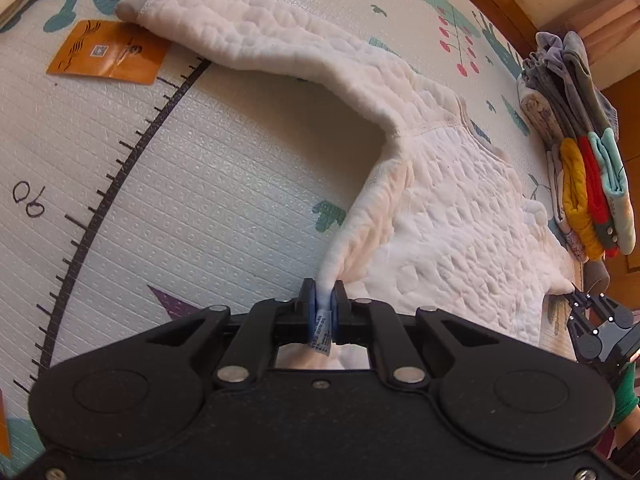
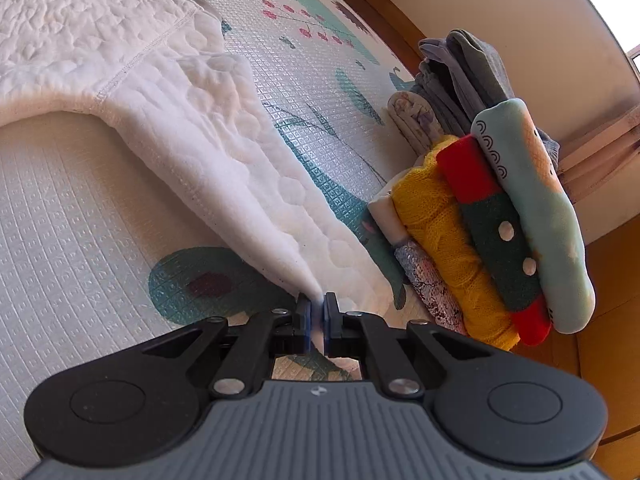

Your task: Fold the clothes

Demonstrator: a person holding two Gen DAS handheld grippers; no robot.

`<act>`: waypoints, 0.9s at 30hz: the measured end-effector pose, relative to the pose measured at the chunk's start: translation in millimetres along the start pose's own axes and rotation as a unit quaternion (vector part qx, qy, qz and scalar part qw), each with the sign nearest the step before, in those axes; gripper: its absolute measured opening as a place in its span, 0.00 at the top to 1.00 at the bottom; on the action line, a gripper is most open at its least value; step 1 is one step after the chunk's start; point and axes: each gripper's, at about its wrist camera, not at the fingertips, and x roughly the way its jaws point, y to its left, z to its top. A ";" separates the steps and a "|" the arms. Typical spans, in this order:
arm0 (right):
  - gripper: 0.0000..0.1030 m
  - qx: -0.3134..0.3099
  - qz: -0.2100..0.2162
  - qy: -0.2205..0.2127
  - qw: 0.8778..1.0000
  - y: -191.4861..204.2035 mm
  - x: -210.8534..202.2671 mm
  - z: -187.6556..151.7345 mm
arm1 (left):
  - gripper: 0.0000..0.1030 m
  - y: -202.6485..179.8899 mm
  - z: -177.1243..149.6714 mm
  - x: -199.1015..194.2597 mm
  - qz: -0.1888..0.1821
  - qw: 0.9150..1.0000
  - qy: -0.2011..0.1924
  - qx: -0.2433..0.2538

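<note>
Support surface: embossed cream foam play mat (image 1: 208, 168) printed with a black ruler scale, teal shapes and red berries. Lying on it: white quilted fleece garment (image 1: 460, 208), partly raised off the mat; orange foil packet (image 1: 108, 53); stack of folded multicoloured clothes (image 2: 492, 216) near the mat's edge.

Left wrist view: camera set just behind the left gripper (image 1: 324, 300), low over the play mat (image 1: 200, 168), looking forward along the jaws across the white quilted garment (image 1: 460, 208) toward the stack of folded clothes (image 1: 580, 184) at far right — the right gripper (image 1: 576, 300) shows at that edge. Right wrist view: camera set just behind the right gripper (image 2: 317, 312), equally low, facing the same stack of folded clothes (image 2: 500, 224), here close by. Shared field — garment (image 2: 120, 56), play mat (image 2: 80, 220) and stack.
</note>
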 end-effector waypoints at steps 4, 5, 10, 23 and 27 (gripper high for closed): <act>0.91 -0.001 -0.010 0.017 1.000 -5.0 9.0 3.8 | 0.93 -3.6 4.4 1.7 -0.015 1.000 0.022 -0.012; 0.86 -0.001 -0.014 0.022 1.000 -5.5 8.7 3.8 | 0.92 -5.7 6.7 2.3 -0.017 0.999 0.030 -0.006; 0.64 0.077 -0.017 0.033 0.996 -20.4 -26.0 -4.3 | 0.84 -16.6 12.0 -6.3 -0.013 0.999 0.030 0.042; 0.63 0.092 0.175 -0.090 0.976 73.1 -84.3 70.3 | 0.70 -79.7 60.7 8.8 -0.005 0.976 -0.108 0.186; 0.59 0.079 0.224 -0.106 0.965 87.7 -80.6 73.4 | 0.92 -55.8 61.0 42.4 0.086 0.956 -0.091 0.265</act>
